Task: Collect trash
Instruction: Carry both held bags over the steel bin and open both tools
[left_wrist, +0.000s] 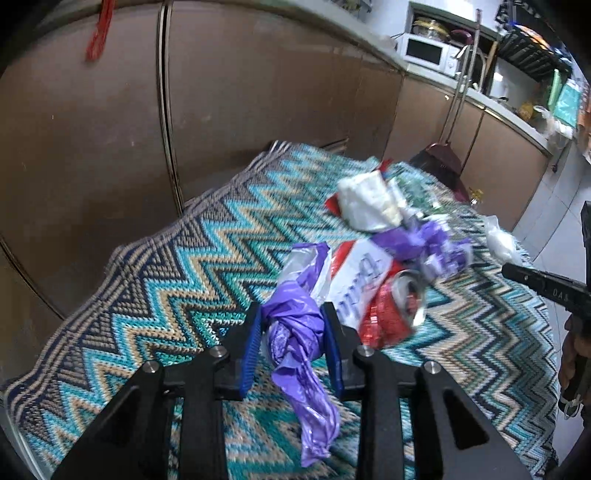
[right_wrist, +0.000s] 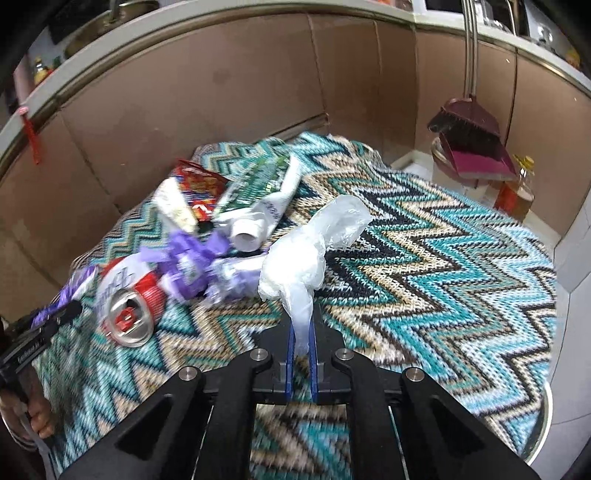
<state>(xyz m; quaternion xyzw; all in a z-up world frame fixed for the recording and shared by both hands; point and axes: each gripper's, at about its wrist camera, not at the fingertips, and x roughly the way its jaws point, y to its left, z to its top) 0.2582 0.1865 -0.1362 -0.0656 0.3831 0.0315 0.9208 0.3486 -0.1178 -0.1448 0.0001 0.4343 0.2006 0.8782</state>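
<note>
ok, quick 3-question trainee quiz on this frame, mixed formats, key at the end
1. True or false: the left claw is shut on the purple plastic bag.
2. Multiple choice: what does the right claw hold? A) the crushed red-and-white can B) the clear plastic bag C) the toothpaste tube
3. Fill in: the crushed red-and-white can lies on the zigzag-patterned ____, with its open top toward the right wrist camera.

Key:
1. True. The blue pads pinch the purple plastic bag on both sides.
2. B. The clear plastic bag is pinched by its twisted end; the toothpaste tube lies in the pile.
3. cloth.
</note>
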